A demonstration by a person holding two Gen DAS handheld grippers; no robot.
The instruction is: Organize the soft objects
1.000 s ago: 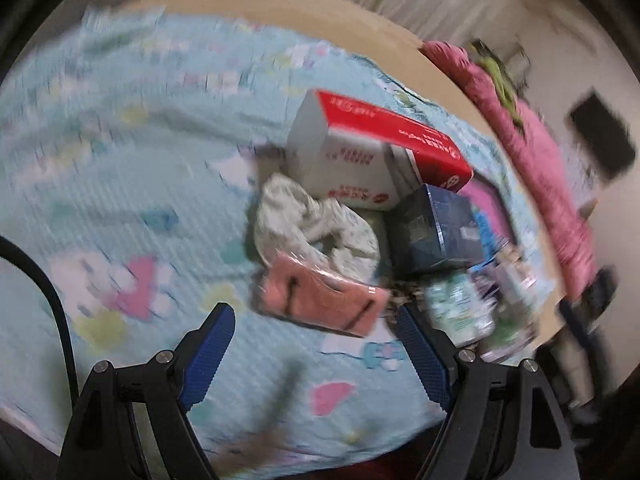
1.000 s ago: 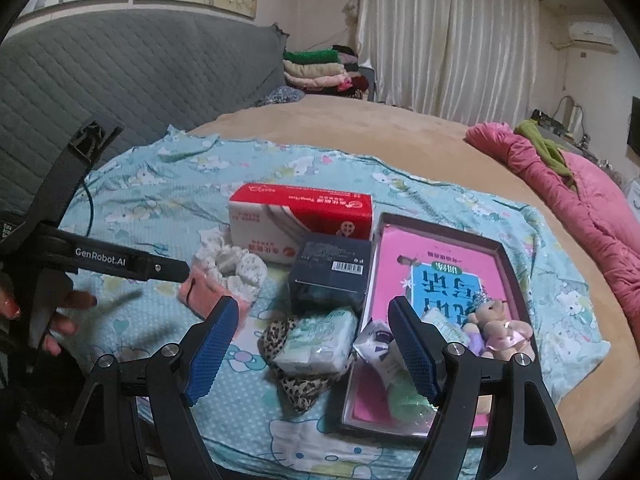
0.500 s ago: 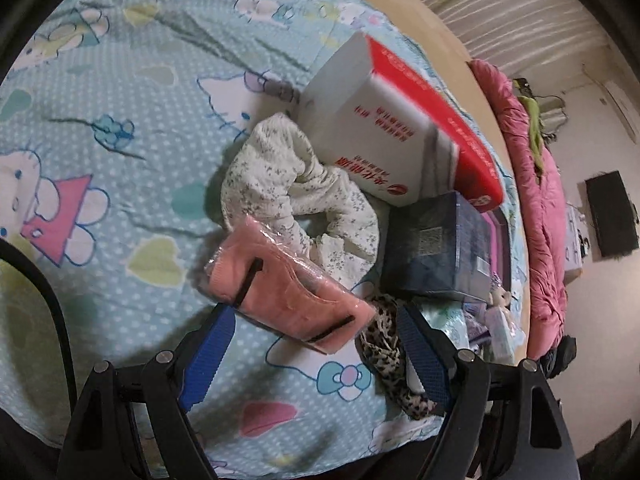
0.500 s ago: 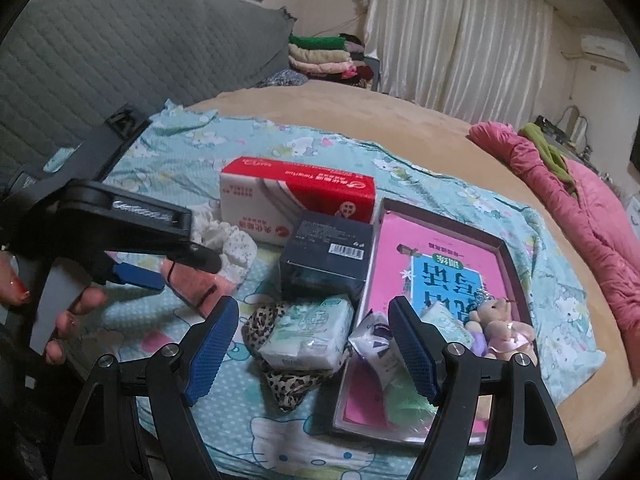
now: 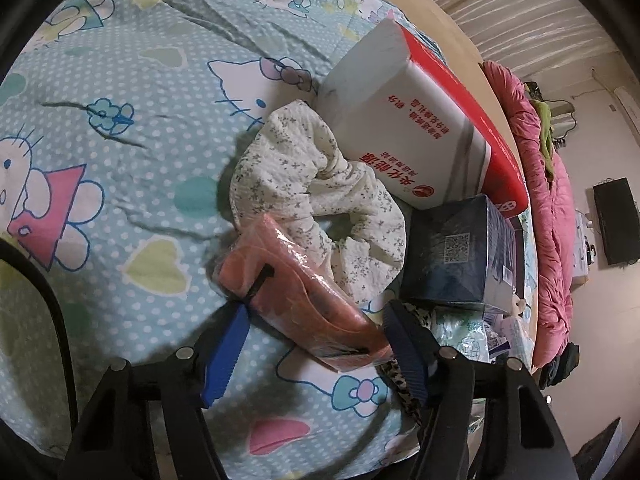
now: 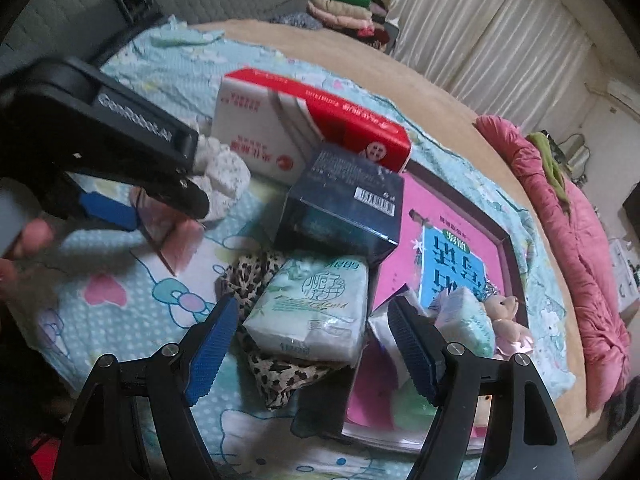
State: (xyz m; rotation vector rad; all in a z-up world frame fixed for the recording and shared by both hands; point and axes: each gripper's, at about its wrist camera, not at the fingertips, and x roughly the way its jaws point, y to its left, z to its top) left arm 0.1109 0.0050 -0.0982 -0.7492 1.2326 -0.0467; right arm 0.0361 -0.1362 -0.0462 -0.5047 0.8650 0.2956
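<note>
On the bed, most things lie loose beside the tray, which holds only a few, so the sorting looks barely begun. Left gripper fingers have just been closing around the pink pouch, not clearly clamped. Right gripper hangs released over the tissue pack.

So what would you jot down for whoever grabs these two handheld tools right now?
Left gripper: jaws have just been closing around the pink packet; contact unclear.
Right gripper: jaws open, over the tissue pack.
Teddy bear lies in the tray; white scrunchie and leopard scrunchie lie on the sheet.
To do: probably lift the packet, then sort the rest.
</note>
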